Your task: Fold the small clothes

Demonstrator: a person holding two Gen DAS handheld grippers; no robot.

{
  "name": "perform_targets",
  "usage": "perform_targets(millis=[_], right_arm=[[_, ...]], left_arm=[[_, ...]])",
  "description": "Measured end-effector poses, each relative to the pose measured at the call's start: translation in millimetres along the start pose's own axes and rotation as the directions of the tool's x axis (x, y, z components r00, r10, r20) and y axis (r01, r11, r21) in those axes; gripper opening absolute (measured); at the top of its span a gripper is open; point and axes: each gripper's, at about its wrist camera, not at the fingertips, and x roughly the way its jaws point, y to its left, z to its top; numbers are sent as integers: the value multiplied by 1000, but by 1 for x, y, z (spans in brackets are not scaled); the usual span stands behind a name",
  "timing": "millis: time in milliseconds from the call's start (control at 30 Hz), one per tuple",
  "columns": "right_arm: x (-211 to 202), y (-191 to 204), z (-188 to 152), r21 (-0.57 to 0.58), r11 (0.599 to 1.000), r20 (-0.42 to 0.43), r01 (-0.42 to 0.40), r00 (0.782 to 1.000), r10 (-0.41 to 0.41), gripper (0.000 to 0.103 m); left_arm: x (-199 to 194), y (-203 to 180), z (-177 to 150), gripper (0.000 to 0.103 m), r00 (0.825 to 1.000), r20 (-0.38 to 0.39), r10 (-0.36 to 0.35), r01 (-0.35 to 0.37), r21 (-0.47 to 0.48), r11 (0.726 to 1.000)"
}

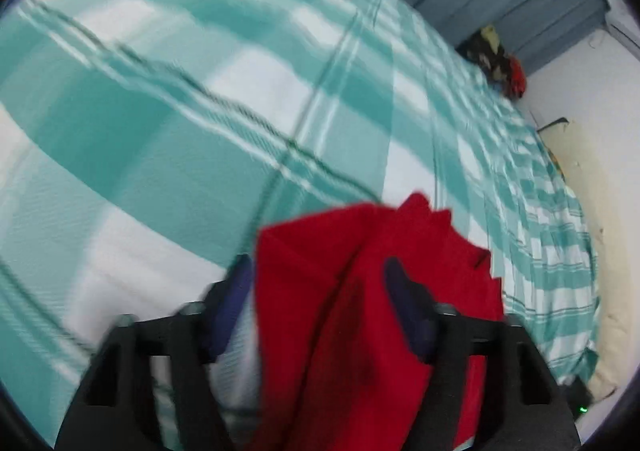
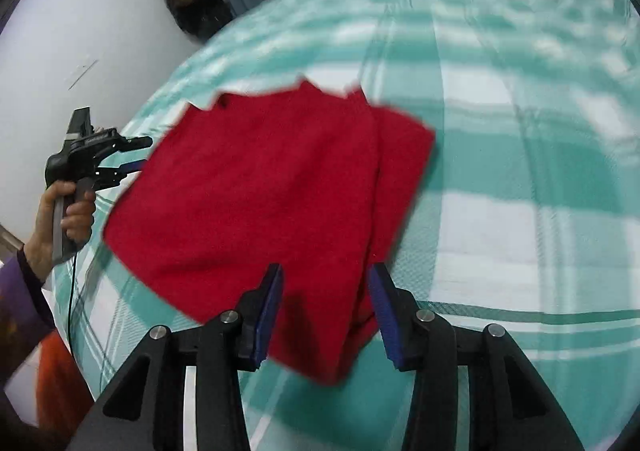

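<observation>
i see the folded red cloth garment (image 2: 276, 187) lying on the teal-and-white checked bedsheet (image 2: 520, 155). my left gripper (image 1: 320, 291) and right gripper (image 2: 326, 291) both stand parted over the garment's near edge, gripping nothing.

Even soft daylight; motion blur throughout, fisheye bending, dark vignetted corners
</observation>
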Motion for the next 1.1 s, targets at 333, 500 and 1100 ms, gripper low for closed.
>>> perform_targets(millis=[333, 500, 1100], right_arm=[[10, 7, -73, 67, 996, -6, -53, 999, 53, 43], [-26, 12, -99, 87, 995, -12, 46, 999, -45, 49], [-29, 0, -159, 98, 973, 181, 209, 957, -224, 77]], left_arm=[[-68, 64, -106, 83, 991, -19, 134, -133, 36, 990], [-72, 58, -145, 91, 970, 25, 242, -242, 210, 947], [-53, 50, -172, 102, 942, 131, 309, -334, 285, 898]])
